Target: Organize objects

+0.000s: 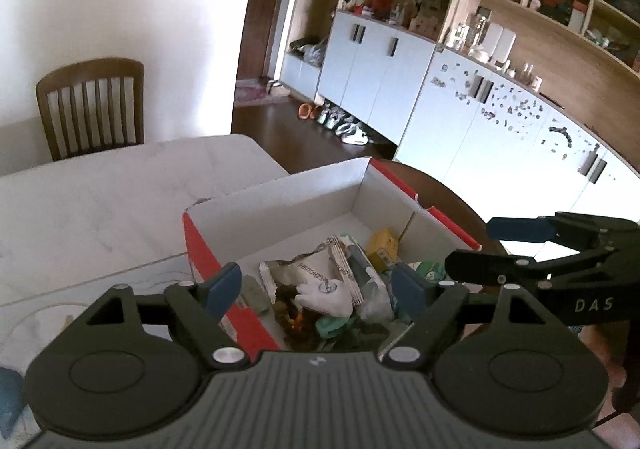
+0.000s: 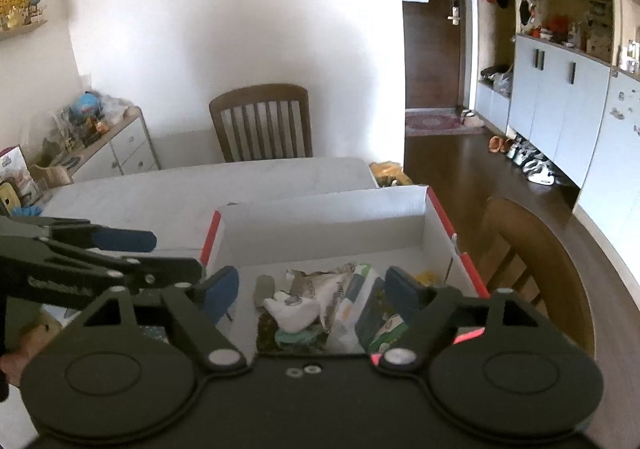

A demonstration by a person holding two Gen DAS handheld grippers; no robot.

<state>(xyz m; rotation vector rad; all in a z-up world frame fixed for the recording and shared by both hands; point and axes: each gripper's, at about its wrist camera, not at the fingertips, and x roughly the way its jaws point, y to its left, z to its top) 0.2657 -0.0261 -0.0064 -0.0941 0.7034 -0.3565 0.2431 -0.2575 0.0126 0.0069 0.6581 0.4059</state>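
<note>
A red and white cardboard box [image 1: 280,205] [image 2: 320,217] stands open on the white table [image 1: 100,201] [image 2: 180,185]. It holds several small items: a white glove-shaped toy [image 1: 326,291] [image 2: 292,309], a silver foil packet [image 1: 316,265] [image 2: 324,281], a yellow packet [image 1: 384,245] and green wrappers [image 1: 332,325]. My left gripper [image 1: 316,287] is open and empty above the box's near end. My right gripper [image 2: 312,287] is open and empty over the same items. Each gripper shows in the other's view, the right one [image 1: 500,249] and the left one [image 2: 160,253].
A wooden chair [image 1: 92,105] [image 2: 262,121] stands at the table's far side. Another chair back [image 2: 532,269] is right of the box. White cabinets and cluttered shelves [image 1: 460,69] line the right wall. A low drawer unit with toys [image 2: 104,137] stands at the left.
</note>
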